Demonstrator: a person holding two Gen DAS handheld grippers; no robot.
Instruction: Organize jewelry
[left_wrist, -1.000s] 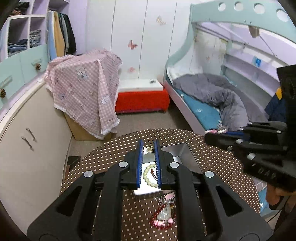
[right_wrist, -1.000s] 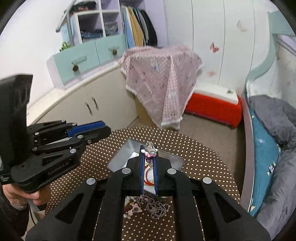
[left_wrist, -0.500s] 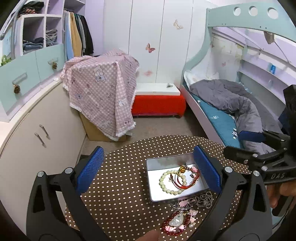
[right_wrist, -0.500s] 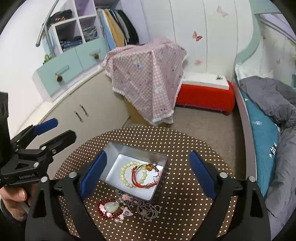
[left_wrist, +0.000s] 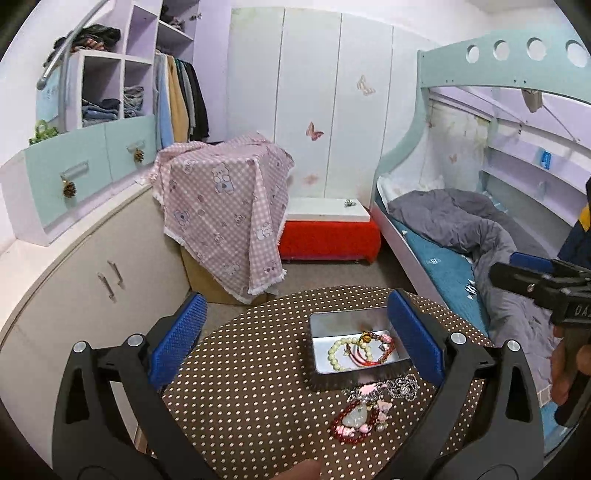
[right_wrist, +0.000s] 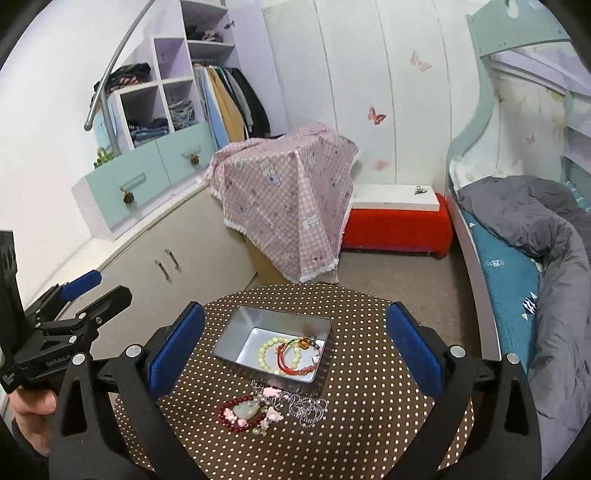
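Note:
An open metal tin (left_wrist: 347, 317) (right_wrist: 236, 332) stands on the brown dotted round table (left_wrist: 240, 387) (right_wrist: 369, 406). Inside lie a pale bead bracelet (left_wrist: 338, 356) (right_wrist: 267, 352) and a red cord bracelet (left_wrist: 364, 360) (right_wrist: 291, 363). In front of the tin, on the cloth, are a red bead necklace with a pale pendant (left_wrist: 354, 415) (right_wrist: 245, 408) and a silver chain (left_wrist: 406, 384) (right_wrist: 306, 406). My left gripper (left_wrist: 295, 297) hangs above the table, open and holding nothing. The jaws of my right gripper (right_wrist: 295, 306) are opening wide, with nothing held between them.
A bunk bed with a grey duvet (left_wrist: 461, 221) runs along the right. A pink checked cloth (left_wrist: 225, 206) covers a box beyond the table, beside a red bench (left_wrist: 328, 236). Cream cabinets (right_wrist: 177, 266) line the left wall. A hand (right_wrist: 29, 410) holds the left gripper's handle.
Both grippers were shut low over the tin, each on a bracelet. They have opened wide and drawn back and up; both bracelets now lie in the tin.

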